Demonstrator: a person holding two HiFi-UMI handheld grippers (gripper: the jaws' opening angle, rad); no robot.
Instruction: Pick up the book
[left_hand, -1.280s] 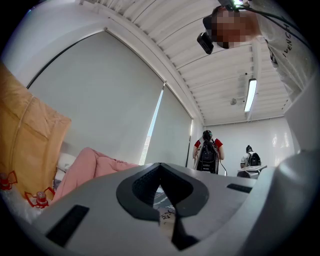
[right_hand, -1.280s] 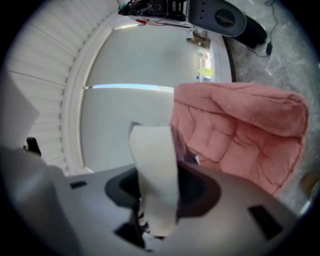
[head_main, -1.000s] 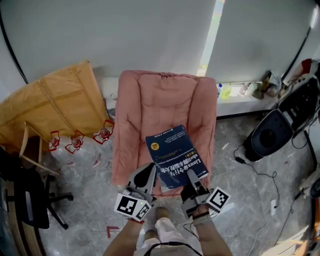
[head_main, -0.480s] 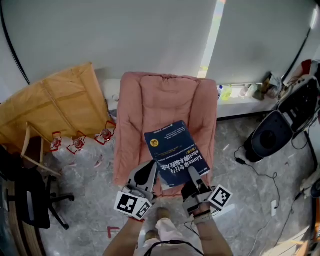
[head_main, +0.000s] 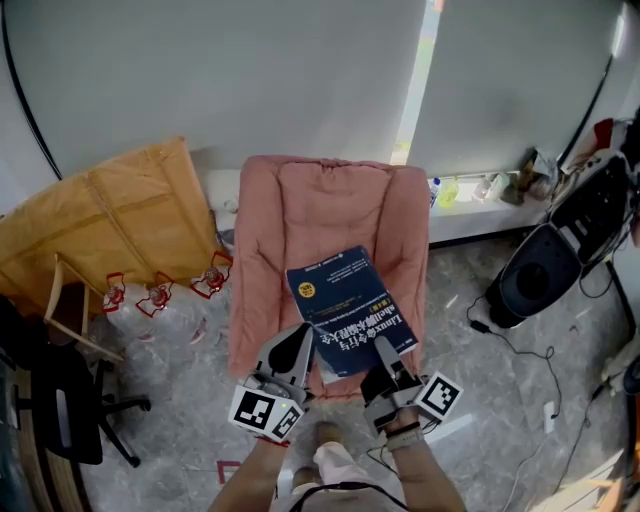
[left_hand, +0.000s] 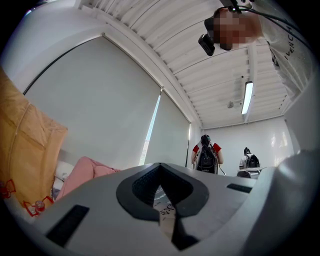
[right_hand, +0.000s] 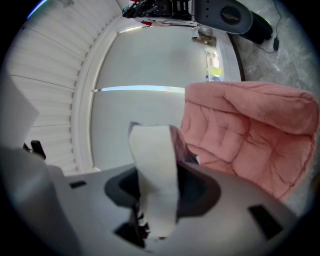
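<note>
**Ana:** Between the fingers of the left gripper (left_hand: 162, 192), what sits there?

**Ben:** A thin printed sheet of the book (head_main: 350, 310). The left fingers (left_hand: 134, 189) are almost together, pinching it close to the book's near left corner.

**Ana:** And the right gripper (right_hand: 155, 187)?

**Ben:** Its fingers (right_hand: 202, 186) stand partly apart, clamped on the thick pale page block at the near right edge. From above, both grippers hold the near end side by side. The blue cover faces up and stretches away from the fingertips.

**Ana:** What lies just past the fingertips?

**Ben:** The pink padded chair (head_main: 330, 215). The book is over its seat, but I cannot tell whether it touches the cushion.

**Ana:** Further out?

**Ben:** Left of the left fingers, clear bags with red handles (head_main: 155, 290) lie on the floor, with a tan cardboard box (head_main: 110, 210) behind them. Right of the right fingers, well apart, is a black round appliance (head_main: 535, 280). Farthest beyond the fingertips is a low ledge (head_main: 480, 212) carrying bottles, then grey blinds (head_main: 200, 70).
</note>
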